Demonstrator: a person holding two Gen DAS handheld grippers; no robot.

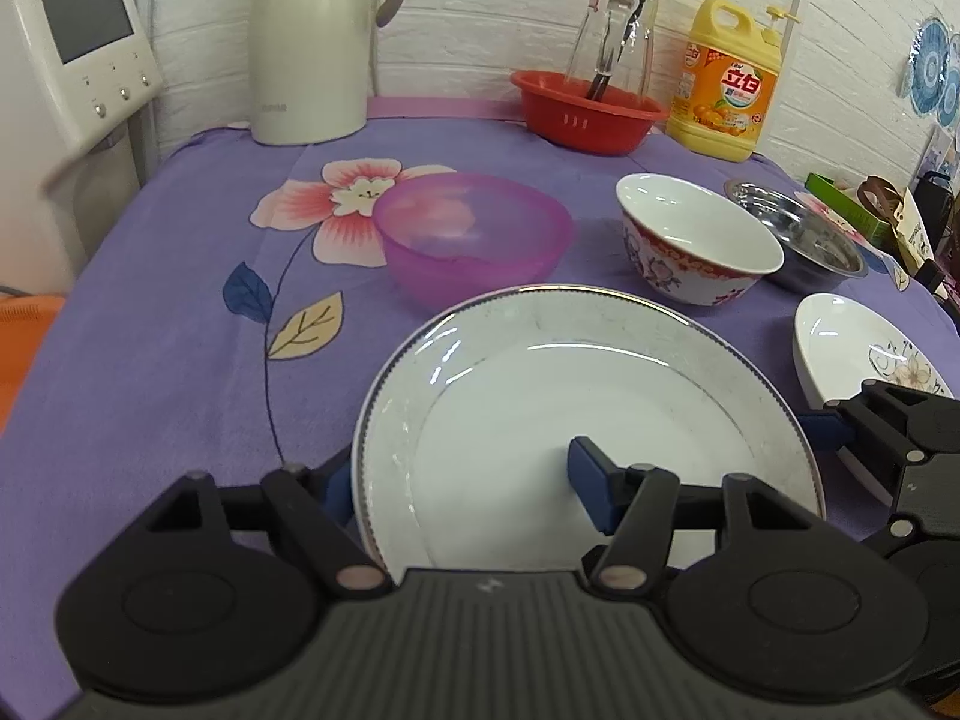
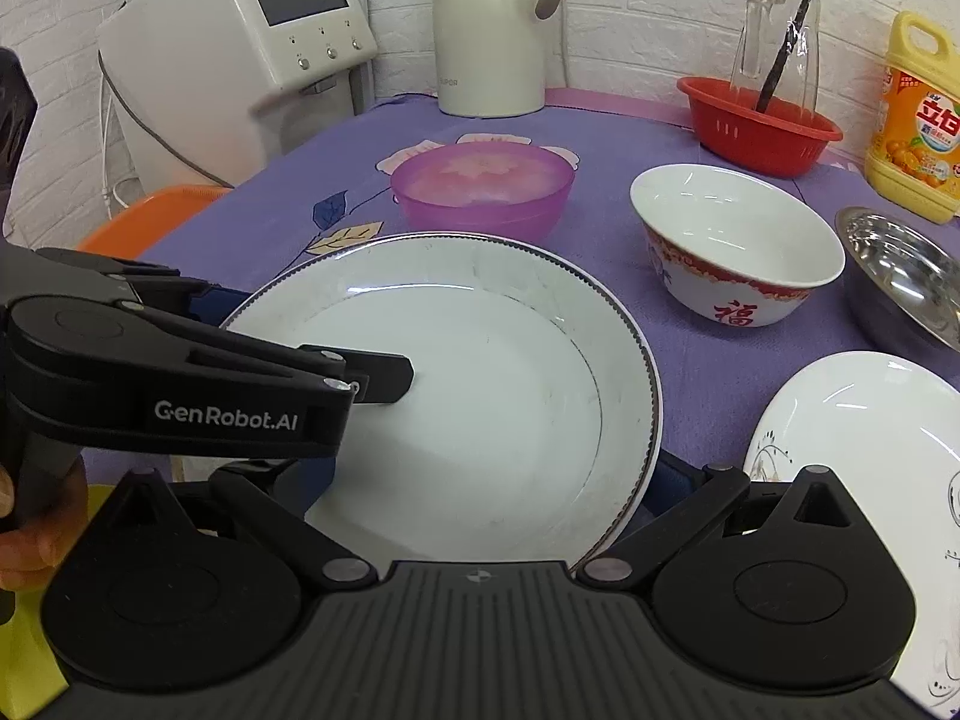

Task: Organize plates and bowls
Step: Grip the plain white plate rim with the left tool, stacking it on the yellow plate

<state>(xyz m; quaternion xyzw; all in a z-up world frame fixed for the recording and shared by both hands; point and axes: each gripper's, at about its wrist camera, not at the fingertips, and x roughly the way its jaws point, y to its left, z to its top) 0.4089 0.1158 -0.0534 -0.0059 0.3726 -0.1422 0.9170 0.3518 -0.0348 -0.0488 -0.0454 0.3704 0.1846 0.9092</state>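
Plates and bowls are all spread out singly on the purple tabletop (image 1: pixel 150 312), so the sorting looks barely begun.

From the left wrist view: the left gripper (image 1: pixel 465 489) straddles the near-left rim of the big white plate (image 1: pixel 570 396), one finger outside under the edge, the other over the plate's well. The fingers stand apart and I can't see them pinching yet. Beyond sit the pink bowl (image 1: pixel 474 234), the patterned china bowl (image 1: pixel 702 240), the steel bowl (image 1: pixel 804 234) and, at right, the flowered plate (image 1: pixel 852 342), each on its own spot, nothing stacked. The right gripper (image 1: pixel 834 423) pokes in beside the big plate's right edge.

From the right wrist view: the right gripper's own fingers are spread wide either side of the big plate's near rim, not visibly clamped. The left gripper comes in from the left across that same plate. By my judgement this plate is the first piece being picked up, with all four others left to gather.
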